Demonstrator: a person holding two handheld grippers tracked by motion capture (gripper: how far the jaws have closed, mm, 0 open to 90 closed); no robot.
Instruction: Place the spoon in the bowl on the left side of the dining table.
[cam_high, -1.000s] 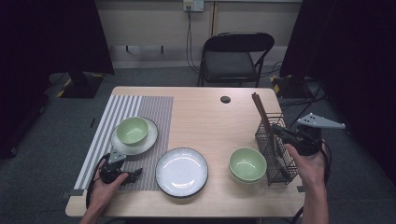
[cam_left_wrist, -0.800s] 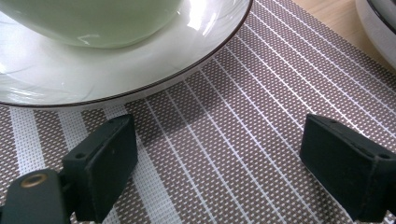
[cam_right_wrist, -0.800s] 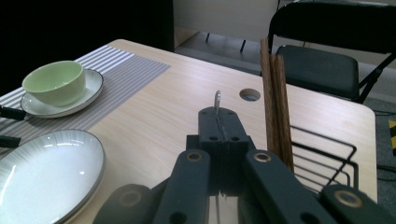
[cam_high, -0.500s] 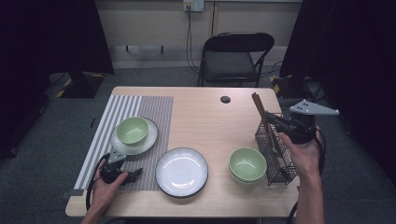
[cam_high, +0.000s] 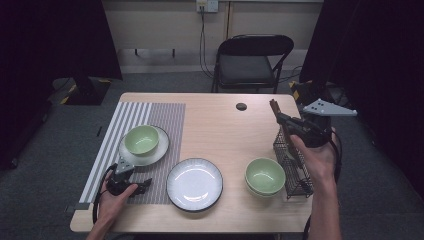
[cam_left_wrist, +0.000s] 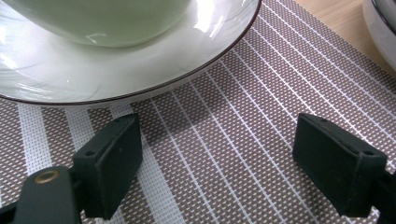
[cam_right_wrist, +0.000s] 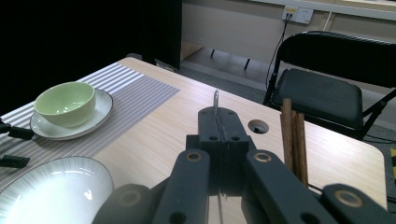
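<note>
At the right edge of the table (cam_high: 215, 125) in the high view, the right gripper (cam_high: 286, 120) is hovering above the wire rack (cam_high: 292, 165), its jaws pressed shut on a thin metal utensil (cam_right_wrist: 216, 100). In the right gripper view, the utensil's rounded end is sticking straight up out of the closed jaw tips at the frame's center, its long axis running along the jaws and pointing toward the far table edge; a sliver of it is also showing below, between the gripper's arms. What kind of utensil it is cannot be told. Just right of the jaws, the brown chopsticks (cam_right_wrist: 293, 140) are standing upright. At the lower left of the high view, the left gripper (cam_high: 142, 184) is resting on the striped mat (cam_high: 165, 120), its jaws standing wide apart with nothing between them, pointing toward the white plate (cam_high: 194, 184). In the left gripper view, a saucer (cam_left_wrist: 140, 70) carrying a green bowl (cam_left_wrist: 98, 21) is lying just beyond the open jaws. A second green bowl (cam_high: 265, 176) is sitting just left of the rack.
</note>
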